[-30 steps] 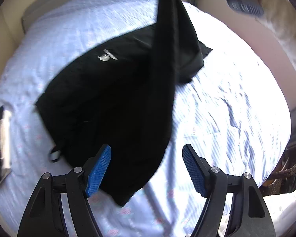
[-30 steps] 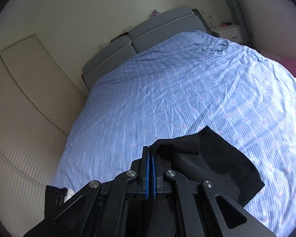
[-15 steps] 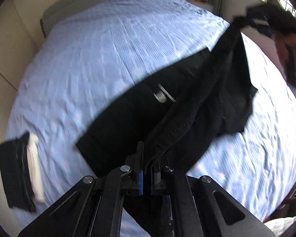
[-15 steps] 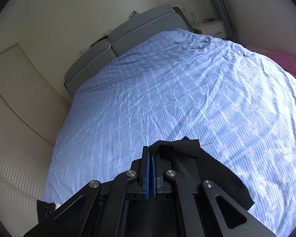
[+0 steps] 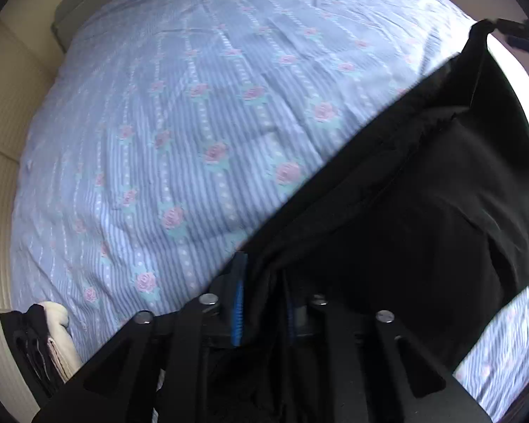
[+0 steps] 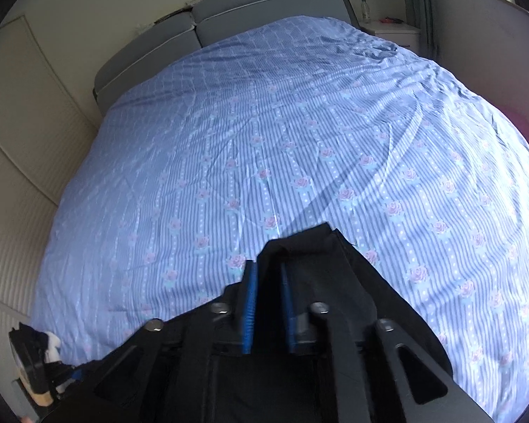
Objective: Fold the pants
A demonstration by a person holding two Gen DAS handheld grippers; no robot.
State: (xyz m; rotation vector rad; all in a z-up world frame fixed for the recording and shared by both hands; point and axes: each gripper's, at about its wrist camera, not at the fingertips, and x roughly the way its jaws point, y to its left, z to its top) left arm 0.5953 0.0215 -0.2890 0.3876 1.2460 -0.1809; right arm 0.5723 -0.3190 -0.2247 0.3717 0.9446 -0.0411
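Both hand-held grippers had dropped toward the bed (image 6: 299,123) since the earlier frames, carrying the black pants (image 5: 423,211) down until the cloth lay spread across the striped, rose-print sheet instead of hanging in the air. The left hand-held gripper (image 5: 262,292) had just been opening after a brief clamp; its blue pads stood a little apart, with a fold of the pants between them, though whether the pads pressed on the cloth I could not tell. The right hand-held gripper (image 6: 268,296) had likewise just been opening from fully shut; its pads stood apart with a dark edge of the pants in the gap and a corner poking out past the tips, apparently no longer pinched.

The pants lay at the near side of the bed, stretched between the two grippers. A small stack of folded clothes (image 5: 42,345) sat at the left edge of the bed.

The fabric looked light, soft and limp: it would drape and sag rather than hold a shape, and a thin layer could slip from smooth pads. Hems, waistband or a seamed edge, where the cloth is doubled, seemed the surest places to take hold, with both corners lifted together to keep the fold square.
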